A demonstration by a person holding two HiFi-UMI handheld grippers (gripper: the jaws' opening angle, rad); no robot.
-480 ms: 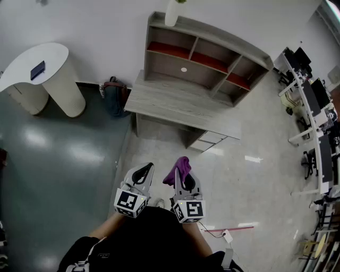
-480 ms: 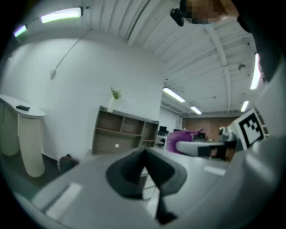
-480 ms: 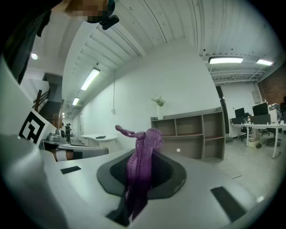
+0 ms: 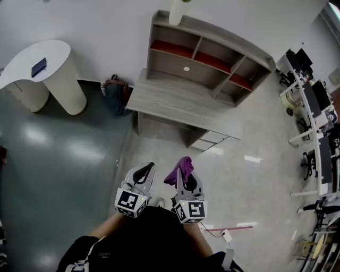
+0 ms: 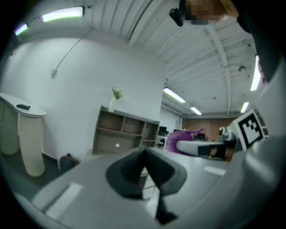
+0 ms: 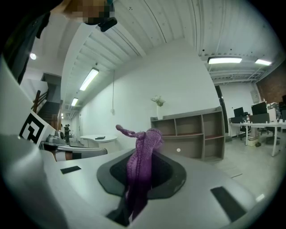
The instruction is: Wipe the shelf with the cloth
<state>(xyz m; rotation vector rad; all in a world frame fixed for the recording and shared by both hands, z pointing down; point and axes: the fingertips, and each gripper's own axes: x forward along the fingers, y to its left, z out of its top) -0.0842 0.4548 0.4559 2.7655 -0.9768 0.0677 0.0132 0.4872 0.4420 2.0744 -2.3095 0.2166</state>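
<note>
Nearest the person, the left gripper [image 4: 144,169] [image 5: 144,154] has its jaws pressed together with nothing between them. Just to its right, the right gripper [image 4: 186,176] [image 6: 138,176] is clamped on the purple knitted cloth [image 4: 179,169] [image 6: 141,161], which sticks up in a crumpled bunch past the jaw tips. A thin red-and-white rod [image 4: 229,229] lies on the floor near right. Pale glossy floor [image 4: 175,146] separates both grippers from the grey wooden desk [image 4: 180,103]. The grey open-compartment shelf with red boards [image 4: 210,58] [image 5: 125,133] [image 6: 196,133] stands on the desk's far edge, well apart from the cloth, with a white vase [image 4: 175,13] on top. A dark backpack [image 4: 114,94] leans left of the desk, and a white rounded counter [image 4: 40,69] stands further left. The grippers and cloth sit as they did half a second earlier; the head view has only slid slightly.
</note>
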